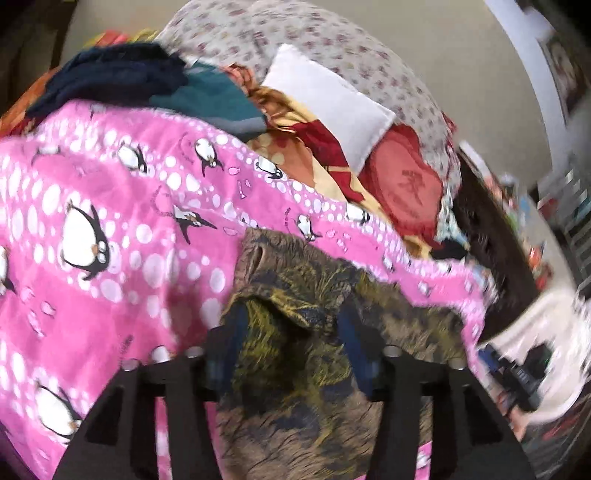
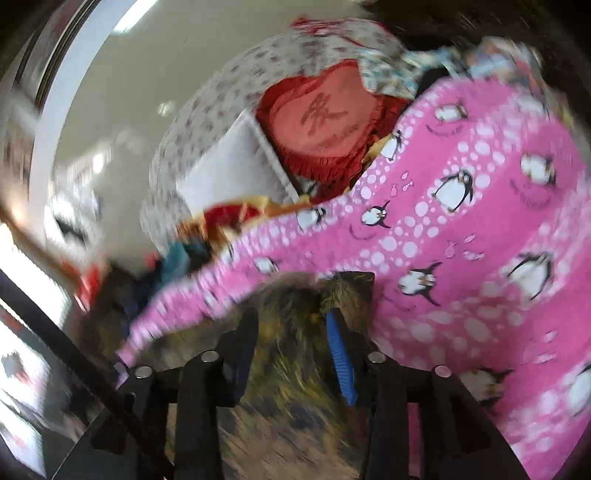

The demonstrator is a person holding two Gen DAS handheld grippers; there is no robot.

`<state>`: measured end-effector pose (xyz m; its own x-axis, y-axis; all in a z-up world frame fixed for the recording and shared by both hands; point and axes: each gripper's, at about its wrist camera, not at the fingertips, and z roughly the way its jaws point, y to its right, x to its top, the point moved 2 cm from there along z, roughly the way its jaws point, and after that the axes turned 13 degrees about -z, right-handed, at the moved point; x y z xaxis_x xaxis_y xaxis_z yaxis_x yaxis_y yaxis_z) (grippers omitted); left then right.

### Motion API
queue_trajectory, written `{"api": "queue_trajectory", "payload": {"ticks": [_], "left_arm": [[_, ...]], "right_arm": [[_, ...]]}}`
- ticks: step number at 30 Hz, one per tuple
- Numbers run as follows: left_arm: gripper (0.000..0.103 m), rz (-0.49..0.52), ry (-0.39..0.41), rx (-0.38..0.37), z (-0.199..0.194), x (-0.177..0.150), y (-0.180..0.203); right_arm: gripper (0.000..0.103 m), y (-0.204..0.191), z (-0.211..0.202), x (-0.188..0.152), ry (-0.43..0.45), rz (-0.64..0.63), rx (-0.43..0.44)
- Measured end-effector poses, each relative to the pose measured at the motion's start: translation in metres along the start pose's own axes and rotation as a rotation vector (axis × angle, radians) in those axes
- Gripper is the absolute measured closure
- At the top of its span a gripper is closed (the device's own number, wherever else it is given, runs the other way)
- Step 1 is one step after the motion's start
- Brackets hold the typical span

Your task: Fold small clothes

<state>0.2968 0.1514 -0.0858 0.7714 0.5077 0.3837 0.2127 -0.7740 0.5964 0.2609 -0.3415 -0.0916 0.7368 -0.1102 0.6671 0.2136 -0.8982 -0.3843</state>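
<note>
Brown cloth with yellow and dark blue markings, a small garment (image 1: pixel 295 295), lies bunched on my pink penguin blanket (image 1: pixel 110 206), near the blanket's edge. My left claw (image 1: pixel 291 343) stands over it with its blue-padded fingers spread apart, and cloth fills the gap between them; whether the fingers are pinching it I cannot tell, since the picture is blurred. My right claw (image 2: pixel 291 332) is likewise over the same garment (image 2: pixel 291 369), one blue pad (image 2: pixel 341 365) plainly showing, fingers apart with cloth between; I cannot tell if it grips. Beyond the blanket in the left view lies a heap of dark blue and teal clothes (image 1: pixel 147 88), a white pillow (image 1: pixel 332 103) and a red cushion (image 1: pixel 406 184) with fringed edges, on a flowered sheet (image 1: pixel 295 33).
</note>
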Motion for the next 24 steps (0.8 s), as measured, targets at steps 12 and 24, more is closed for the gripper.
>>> {"api": "queue_trajectory", "payload": {"ticks": [12,24], "left_arm": [[0.017,0.057,0.116,0.038,-0.02,0.001,-0.013],[0.016,0.19,0.025,0.099,0.011,-0.014,-0.004]], "right_arm": [[0.027,0.004,0.053,0.006,-0.078,-0.128,-0.1],[0.048,0.029,0.104,0.046,-0.082,-0.109,-0.265]]}}
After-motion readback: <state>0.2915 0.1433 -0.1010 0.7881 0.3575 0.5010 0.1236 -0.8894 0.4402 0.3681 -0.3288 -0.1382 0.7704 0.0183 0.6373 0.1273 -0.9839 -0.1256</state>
